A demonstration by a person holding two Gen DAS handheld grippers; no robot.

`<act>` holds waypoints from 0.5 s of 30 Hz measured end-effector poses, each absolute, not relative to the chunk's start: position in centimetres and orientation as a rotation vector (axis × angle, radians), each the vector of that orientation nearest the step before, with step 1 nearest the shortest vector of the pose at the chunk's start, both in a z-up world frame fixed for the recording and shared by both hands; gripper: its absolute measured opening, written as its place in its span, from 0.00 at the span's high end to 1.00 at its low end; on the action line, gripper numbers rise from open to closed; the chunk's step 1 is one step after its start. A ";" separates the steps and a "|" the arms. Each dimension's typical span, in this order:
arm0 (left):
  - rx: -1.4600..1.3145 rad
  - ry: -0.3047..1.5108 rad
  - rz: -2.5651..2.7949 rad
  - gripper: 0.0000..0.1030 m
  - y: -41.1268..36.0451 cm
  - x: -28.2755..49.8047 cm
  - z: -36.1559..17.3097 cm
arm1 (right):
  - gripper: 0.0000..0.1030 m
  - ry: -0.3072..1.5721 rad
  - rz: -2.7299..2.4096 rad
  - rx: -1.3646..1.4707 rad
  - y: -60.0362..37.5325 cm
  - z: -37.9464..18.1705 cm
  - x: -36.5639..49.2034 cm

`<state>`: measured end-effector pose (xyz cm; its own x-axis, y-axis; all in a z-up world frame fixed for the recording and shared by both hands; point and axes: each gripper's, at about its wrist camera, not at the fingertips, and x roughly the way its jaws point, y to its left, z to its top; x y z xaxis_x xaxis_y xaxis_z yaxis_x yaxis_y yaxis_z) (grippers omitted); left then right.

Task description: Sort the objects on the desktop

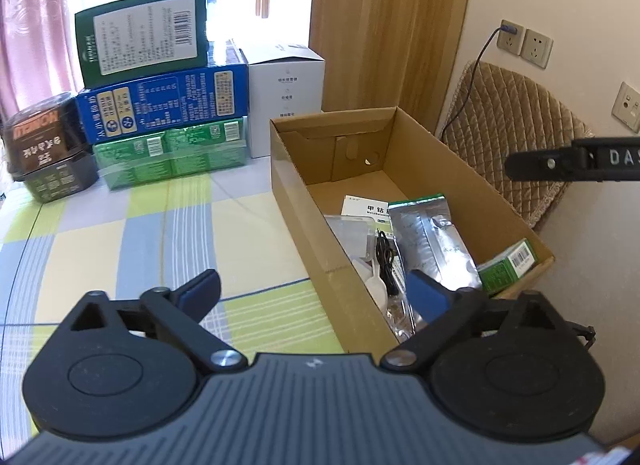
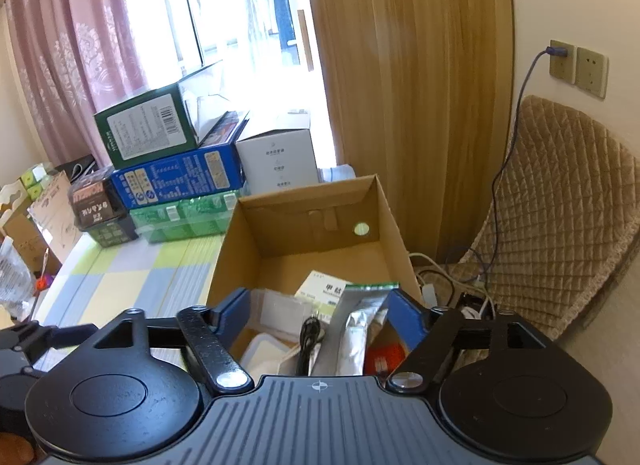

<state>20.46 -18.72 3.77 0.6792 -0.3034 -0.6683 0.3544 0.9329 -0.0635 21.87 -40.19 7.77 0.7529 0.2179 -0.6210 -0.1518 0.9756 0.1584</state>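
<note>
An open cardboard box [image 1: 304, 233] stands on the checked tablecloth [image 1: 132, 233]. Inside it lie a white medicine box [image 1: 366, 209], a silver foil pouch [image 1: 432, 241], a coiled black cable [image 1: 386, 261] and a small green box [image 1: 508, 269]. My left gripper [image 1: 314, 289] is open and empty, straddling the box's near left wall. My right gripper [image 2: 318, 305] is open and empty above the box [image 2: 232, 257], over the foil pouch [image 2: 360, 325], the cable [image 2: 308, 341] and a red item [image 2: 384, 357]. One of the right gripper's fingers [image 1: 560, 163] shows at the right edge of the left wrist view.
Behind the box stand a dark green carton [image 1: 144, 37], a blue carton [image 1: 164, 105], a green pack [image 1: 168, 153], a white carton [image 1: 286, 93] and dark tins [image 1: 44, 137]. A quilted chair [image 1: 516, 133] and wall sockets [image 1: 524, 43] are to the right.
</note>
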 end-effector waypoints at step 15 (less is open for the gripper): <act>0.014 0.740 -0.309 0.01 -18.2 10.6 6.4 | 0.02 0.712 0.169 0.008 -40.3 9.0 11.0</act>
<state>10.56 -18.21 6.41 0.6951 -0.2723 -0.6653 0.2824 0.9545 -0.0955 11.04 -40.32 9.03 0.7440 0.1573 -0.6494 -0.1517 0.9863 0.0651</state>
